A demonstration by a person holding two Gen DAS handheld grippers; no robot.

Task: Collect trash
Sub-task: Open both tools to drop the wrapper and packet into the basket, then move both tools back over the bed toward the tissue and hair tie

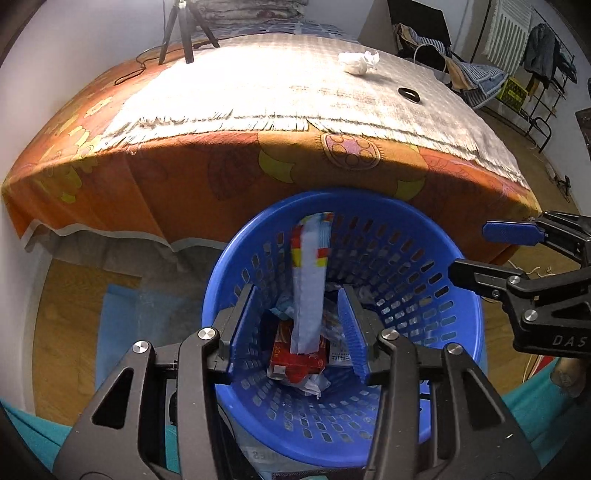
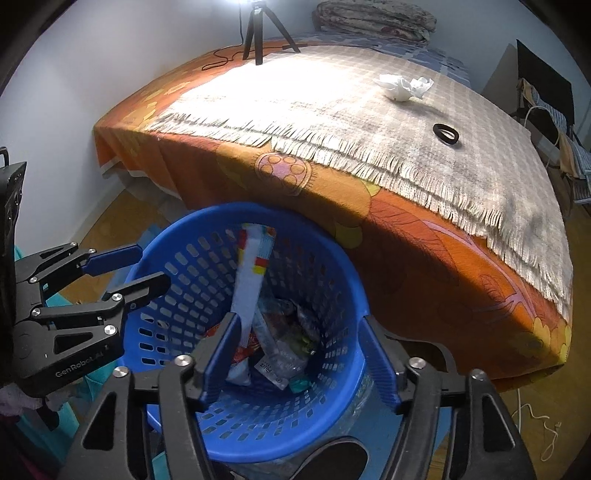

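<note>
Left gripper [image 1: 299,328] hangs over the perforated blue plastic basket [image 1: 417,229], jaws apart and empty. Inside stand a long pale wrapper [image 1: 308,280], a red carton [image 1: 295,358] and crumpled packets. Right gripper [image 2: 301,354], jaws likewise spread, holds nothing. Crumpled white tissue [image 2: 404,86] lies on the fringed bed blanket [image 2: 332,110].

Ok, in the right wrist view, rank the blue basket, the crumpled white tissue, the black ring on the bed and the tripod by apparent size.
Largest to smallest as they look:
1. Blue basket, though it sits nearest the camera, which inflates it.
2. Tripod, partly cut off at the top edge.
3. Crumpled white tissue.
4. Black ring.
Tripod and tissue look close; that order is unsure.
</note>
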